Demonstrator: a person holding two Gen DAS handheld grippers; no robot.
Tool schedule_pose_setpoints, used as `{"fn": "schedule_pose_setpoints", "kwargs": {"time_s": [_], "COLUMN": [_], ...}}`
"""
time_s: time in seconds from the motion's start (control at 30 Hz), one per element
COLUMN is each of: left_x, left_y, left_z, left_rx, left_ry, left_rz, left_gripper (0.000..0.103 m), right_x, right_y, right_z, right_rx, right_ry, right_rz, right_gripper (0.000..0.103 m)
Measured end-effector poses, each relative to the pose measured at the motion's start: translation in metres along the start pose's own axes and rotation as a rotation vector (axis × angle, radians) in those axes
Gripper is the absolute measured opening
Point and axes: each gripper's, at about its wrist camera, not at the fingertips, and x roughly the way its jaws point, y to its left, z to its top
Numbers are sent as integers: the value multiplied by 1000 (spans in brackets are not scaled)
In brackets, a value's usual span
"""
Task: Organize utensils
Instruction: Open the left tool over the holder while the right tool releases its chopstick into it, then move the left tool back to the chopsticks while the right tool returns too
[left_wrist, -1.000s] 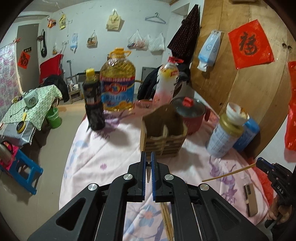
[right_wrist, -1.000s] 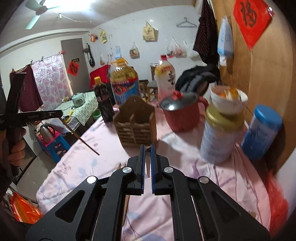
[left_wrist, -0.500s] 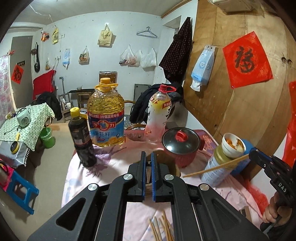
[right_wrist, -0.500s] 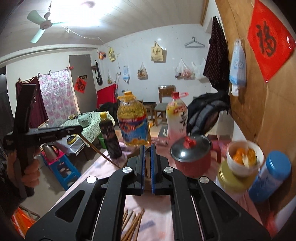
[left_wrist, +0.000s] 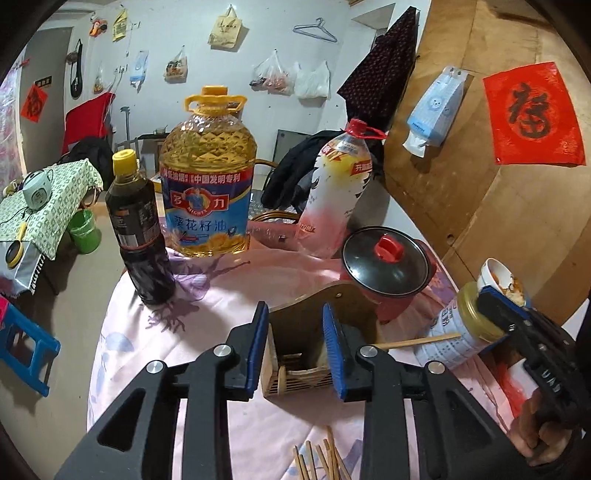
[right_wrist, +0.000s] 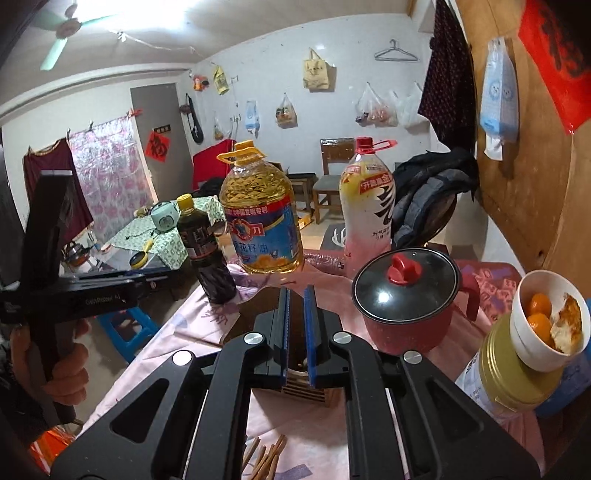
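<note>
Left fingers (left_wrist: 258, 347) newly wide apart, empty; right fingers (right_wrist: 283, 332) barely apart, empty; "葵花籽油" bottle (left_wrist: 207, 206) beyond.

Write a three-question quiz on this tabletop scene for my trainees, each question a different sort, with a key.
1. True or false: the left gripper is shut.
2. The knob on the red pot's black lid is: A green, B red, C blue?
3. Fill in: the white bowl of orange fruit sits on a round metal tin with a ____ lid.
Key: 1 false; 2 B; 3 gold.
</note>
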Motion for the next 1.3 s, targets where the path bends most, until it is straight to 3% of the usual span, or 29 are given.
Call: {"fn": "schedule_pose_setpoints", "kwargs": {"time_s": [0.37,0.73,1.3], "left_x": [-37,-78,-43], "left_y": [17,26,6], "left_z": [-35,-131,-291], "left_rx": [-60,-106,-30], "left_ry": [-5,80,436], "left_rz": [62,120,84], "left_gripper": [40,48,49], "right_x": [-43,-94,-113], "right_y": [-17,4,22], "right_z": [-41,-101,-213], "right_rx": [103,126,199], "right_ry": [19,60,291], "right_rz": [-26,-31,-30], "right_gripper": [14,28,33]}}
